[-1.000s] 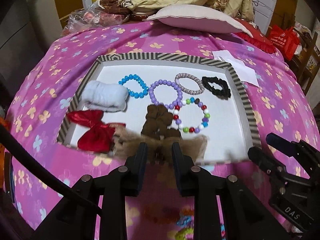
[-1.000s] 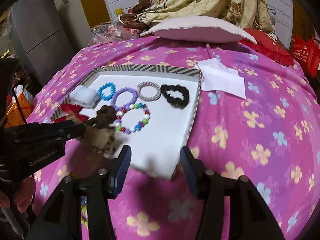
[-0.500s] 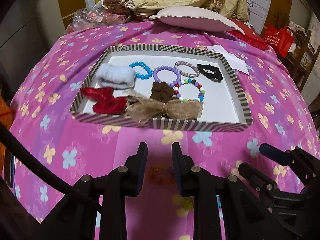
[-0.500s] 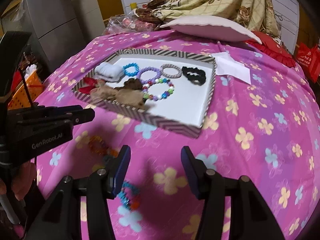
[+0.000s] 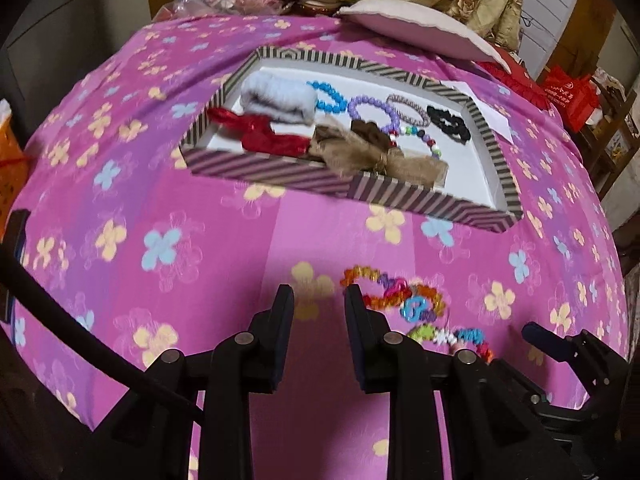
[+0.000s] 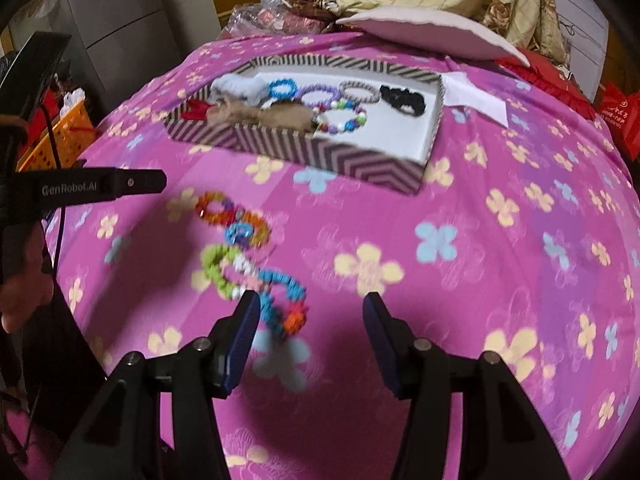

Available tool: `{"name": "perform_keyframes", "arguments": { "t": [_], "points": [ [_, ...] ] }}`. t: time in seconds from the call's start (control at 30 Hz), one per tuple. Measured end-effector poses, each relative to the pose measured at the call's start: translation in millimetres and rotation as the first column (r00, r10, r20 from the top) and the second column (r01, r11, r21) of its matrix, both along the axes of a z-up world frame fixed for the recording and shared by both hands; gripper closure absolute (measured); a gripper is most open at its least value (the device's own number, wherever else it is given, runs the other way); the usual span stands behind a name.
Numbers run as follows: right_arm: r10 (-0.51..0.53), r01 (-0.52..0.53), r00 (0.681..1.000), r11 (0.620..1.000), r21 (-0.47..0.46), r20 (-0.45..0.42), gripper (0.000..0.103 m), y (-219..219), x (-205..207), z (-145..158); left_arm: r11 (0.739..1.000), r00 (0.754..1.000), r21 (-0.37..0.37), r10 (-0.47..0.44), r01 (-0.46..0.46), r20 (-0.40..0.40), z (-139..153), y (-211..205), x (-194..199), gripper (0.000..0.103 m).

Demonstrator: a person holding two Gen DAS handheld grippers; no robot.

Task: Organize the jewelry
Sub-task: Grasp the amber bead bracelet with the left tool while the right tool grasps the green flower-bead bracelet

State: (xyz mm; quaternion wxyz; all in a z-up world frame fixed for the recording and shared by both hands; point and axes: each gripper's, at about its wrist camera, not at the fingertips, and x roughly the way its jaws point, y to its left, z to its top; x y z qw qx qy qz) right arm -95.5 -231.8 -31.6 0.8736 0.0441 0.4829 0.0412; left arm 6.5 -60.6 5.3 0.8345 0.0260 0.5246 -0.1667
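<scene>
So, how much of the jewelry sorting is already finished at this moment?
Most looks done: the striped box already holds bead bracelets, scrunchies and bows. Nothing is in hand; the left gripper and right gripper are both open and empty. Left: the two colourful bracelets lying on the pink cover in front of the box.

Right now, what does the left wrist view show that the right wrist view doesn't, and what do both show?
Only the left wrist view: the open, empty left gripper seen along its own fingers, and the right gripper's fingers entering at lower right.

Only the right wrist view: the open, empty right gripper from behind, an orange basket, a grey cabinet, and a hand at the left edge.

Both: the striped tray holding bracelets, scrunchies and bows, the loose colourful bracelets on the pink floral cover, the pillow and the white paper.
</scene>
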Motion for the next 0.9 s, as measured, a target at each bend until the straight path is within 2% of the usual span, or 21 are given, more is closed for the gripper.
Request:
{"name": "perform_keyframes", "arguments": {
  "t": [0.2,0.37,0.5,0.9],
  "points": [
    [0.004,-0.005,1.000,0.998,-0.058,-0.005,0.047,7.0,1.7,-7.0,1.000,0.999,-0.007,0.012,-0.013,-0.032,-9.8,1.5,-2.2,0.056],
    [0.012,-0.011,1.000,0.998,-0.066,0.009,0.047,12.0,8.5,-7.8,0.999,0.998,-0.012,0.048,-0.049,-0.049,-14.4,1.3,9.2,0.055],
    [0.025,-0.024,1.000,0.994,-0.111,0.002,0.047,17.7,14.4,-12.7,0.998,0.995,-0.005,0.066,-0.066,-0.071,-22.4,-0.4,21.2,0.052],
    [0.032,-0.031,0.999,0.996,-0.084,0.009,0.047,11.4,15.8,-14.1,1.000,0.993,-0.005,0.030,-0.031,-0.116,-32.6,-12.1,35.7,0.051]
  ]
}}
